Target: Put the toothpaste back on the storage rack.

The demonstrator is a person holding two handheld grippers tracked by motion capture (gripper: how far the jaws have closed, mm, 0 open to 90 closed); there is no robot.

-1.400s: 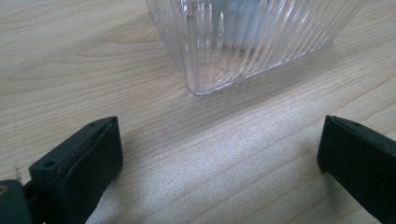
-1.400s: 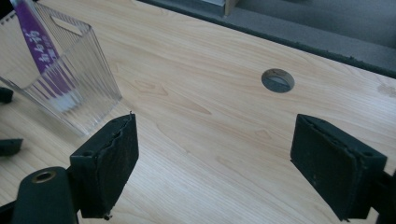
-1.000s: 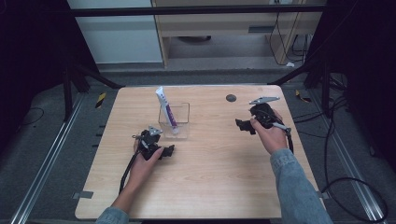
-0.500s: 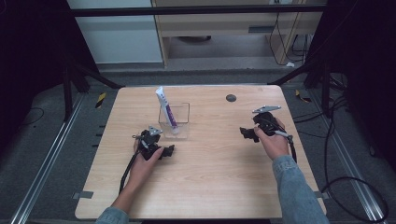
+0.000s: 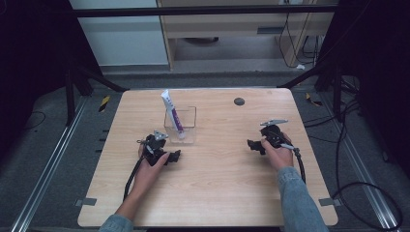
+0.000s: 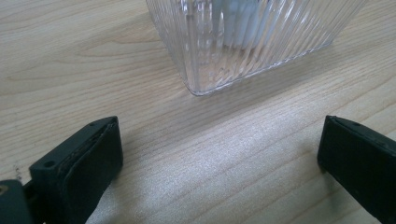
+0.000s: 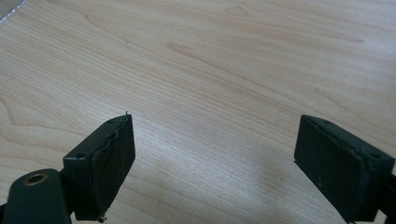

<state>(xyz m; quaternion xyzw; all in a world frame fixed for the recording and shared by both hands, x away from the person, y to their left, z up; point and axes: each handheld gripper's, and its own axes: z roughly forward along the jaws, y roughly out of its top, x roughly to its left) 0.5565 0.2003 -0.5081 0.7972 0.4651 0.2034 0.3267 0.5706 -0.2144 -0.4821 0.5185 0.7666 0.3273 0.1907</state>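
A clear ribbed square container [image 5: 180,126] stands near the middle of the wooden table, and a white tube with purple print [image 5: 172,115] leans out of it to the upper left. My left gripper [image 5: 173,157] rests on the table just in front of the container, open and holding nothing. In the left gripper view [image 6: 219,163] the container's ribbed corner [image 6: 243,42] sits just past the jaws. Off to the right my other gripper [image 5: 253,146] lies low on the table, open and empty. Bare wood lies between its jaws in the right gripper view [image 7: 215,154].
A small dark round disc [image 5: 239,101] lies on the table [image 5: 217,188] toward the far right. Cables trail from both grippers along the person's forearms. Dark frame struts and floor cables surround the table.
The right gripper has moved toward the person and down to the table surface. The left gripper has stayed in place by the container.
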